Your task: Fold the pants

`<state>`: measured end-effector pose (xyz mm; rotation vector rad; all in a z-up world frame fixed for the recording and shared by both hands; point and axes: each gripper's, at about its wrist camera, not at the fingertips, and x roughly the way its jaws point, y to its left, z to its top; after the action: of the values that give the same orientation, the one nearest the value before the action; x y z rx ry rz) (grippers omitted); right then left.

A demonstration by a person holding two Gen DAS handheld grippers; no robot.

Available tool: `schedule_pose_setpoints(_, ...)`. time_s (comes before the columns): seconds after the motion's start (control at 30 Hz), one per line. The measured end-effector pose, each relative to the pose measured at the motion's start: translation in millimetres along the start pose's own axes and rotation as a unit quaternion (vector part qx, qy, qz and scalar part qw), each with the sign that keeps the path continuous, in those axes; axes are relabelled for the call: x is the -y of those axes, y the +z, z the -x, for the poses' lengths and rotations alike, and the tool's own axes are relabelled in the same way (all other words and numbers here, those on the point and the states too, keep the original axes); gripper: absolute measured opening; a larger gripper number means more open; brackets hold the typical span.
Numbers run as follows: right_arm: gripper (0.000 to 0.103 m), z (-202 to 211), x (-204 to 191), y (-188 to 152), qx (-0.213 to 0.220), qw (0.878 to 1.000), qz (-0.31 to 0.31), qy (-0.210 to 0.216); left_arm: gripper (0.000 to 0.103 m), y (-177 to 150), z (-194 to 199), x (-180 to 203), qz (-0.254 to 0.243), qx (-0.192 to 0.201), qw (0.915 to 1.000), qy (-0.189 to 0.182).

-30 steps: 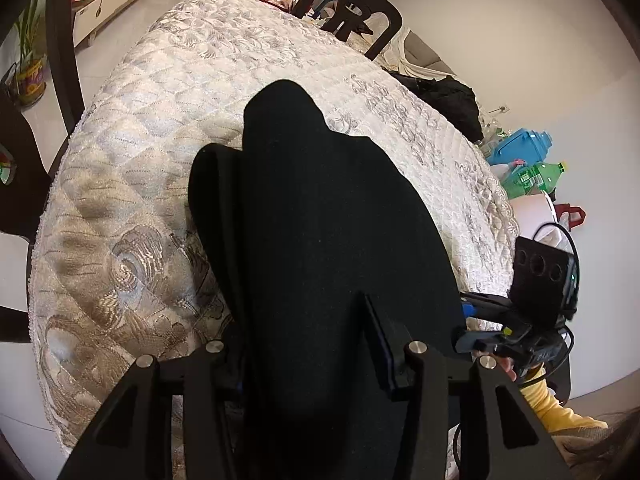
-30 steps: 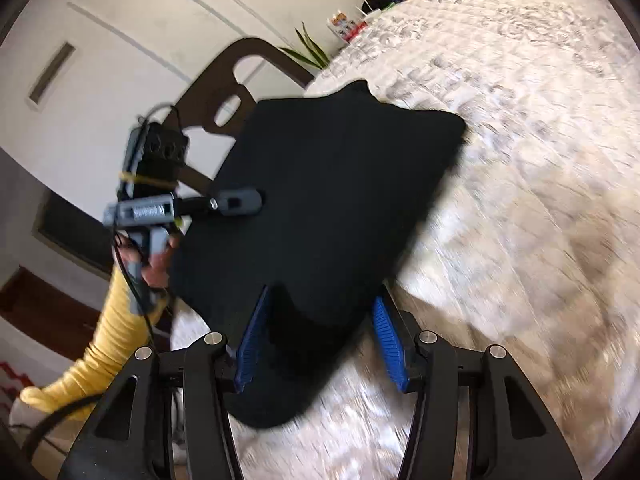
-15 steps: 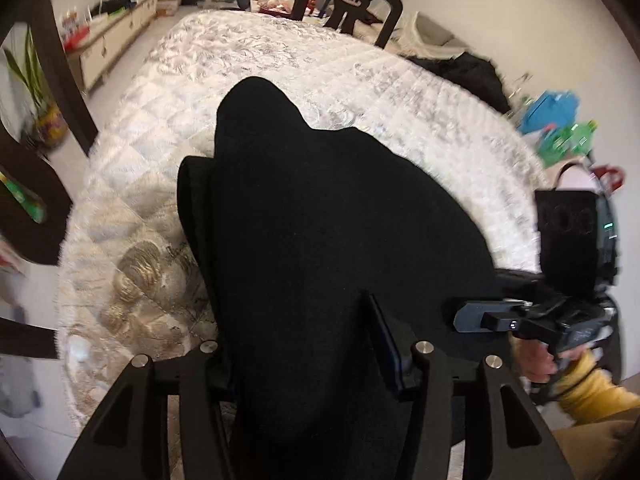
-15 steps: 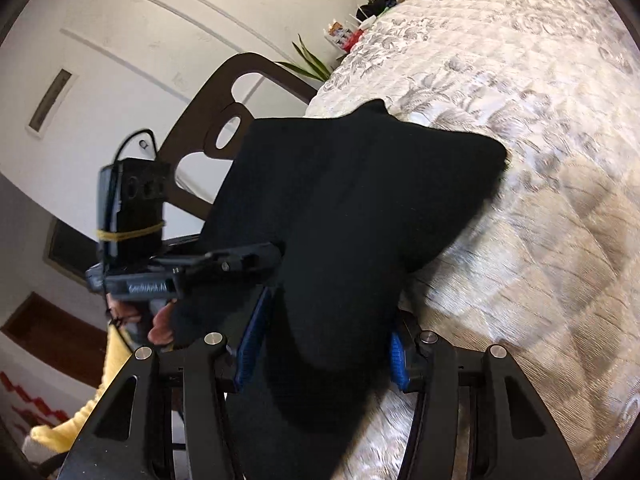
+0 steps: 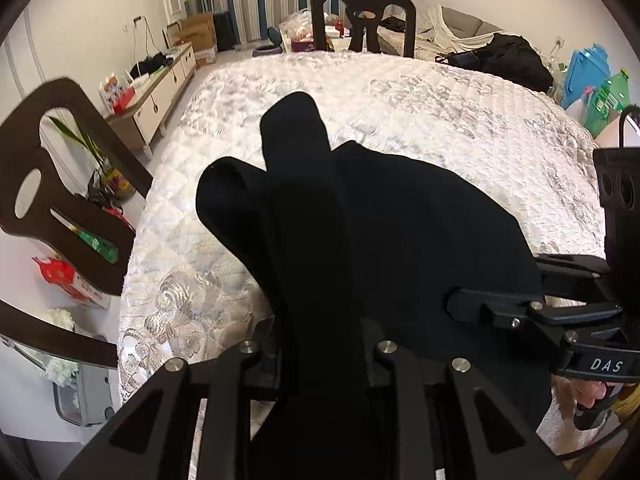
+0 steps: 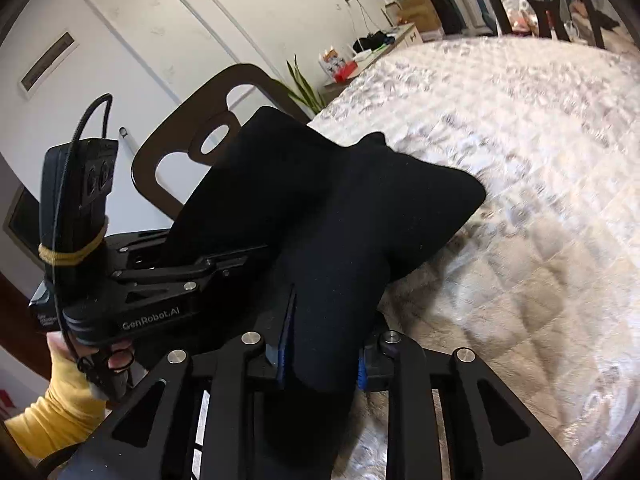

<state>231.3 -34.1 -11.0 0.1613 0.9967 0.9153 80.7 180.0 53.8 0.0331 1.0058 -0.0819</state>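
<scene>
The black pants (image 5: 380, 220) hang bunched between both grippers above the near edge of the quilted white table cover (image 5: 440, 104). My left gripper (image 5: 320, 344) is shut on the pants; the cloth hides its fingertips. My right gripper (image 6: 320, 344) is shut on the pants too, with blue pads (image 6: 286, 340) pressed against the cloth. The right gripper shows in the left wrist view (image 5: 520, 308) at the right, gripping the same end. The left gripper shows in the right wrist view (image 6: 192, 276) at the left. The pants' far end (image 6: 440, 200) rests on the cover.
Dark wooden chairs stand at the table's left (image 5: 60, 184) and far side (image 5: 360, 16). A low cabinet (image 5: 160, 92) lines the left wall. Black clothes (image 5: 504, 56) and coloured bottles (image 5: 600, 96) sit at the far right.
Both grippers have lifted the held end of the pants and drawn closer together. The cloth has bunched up and more of the table and room shows beyond it.
</scene>
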Motion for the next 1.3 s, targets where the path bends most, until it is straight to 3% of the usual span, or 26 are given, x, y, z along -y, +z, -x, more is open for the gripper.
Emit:
schedule_pose_setpoints(0.77,0.021,83,57,20,0.067,0.995,-0.023,-0.071,0.024,35,1,95,-0.024,0.019,0.9941,-0.104)
schedule_pose_setpoints(0.93,0.021,101,77,17,0.074,0.992,-0.043,-0.097,0.024,43,-15,117,-0.02,0.019,0.99,-0.139)
schedule_pose_setpoints(1.03,0.021,103,93,14,0.063,0.99,-0.052,-0.114,0.025,45,-31,126,-0.025,0.007,0.9906,-0.134)
schedule_pose_setpoints(1.13,0.021,98,109,10,0.053,0.989,-0.064,-0.126,0.03,45,-35,125,-0.033,0.005,0.9917,-0.124)
schedule_pose_setpoints(1.3,0.029,91,120,7,0.046,0.988,-0.064,-0.132,0.051,45,-41,117,-0.032,0.0,0.9932,-0.112)
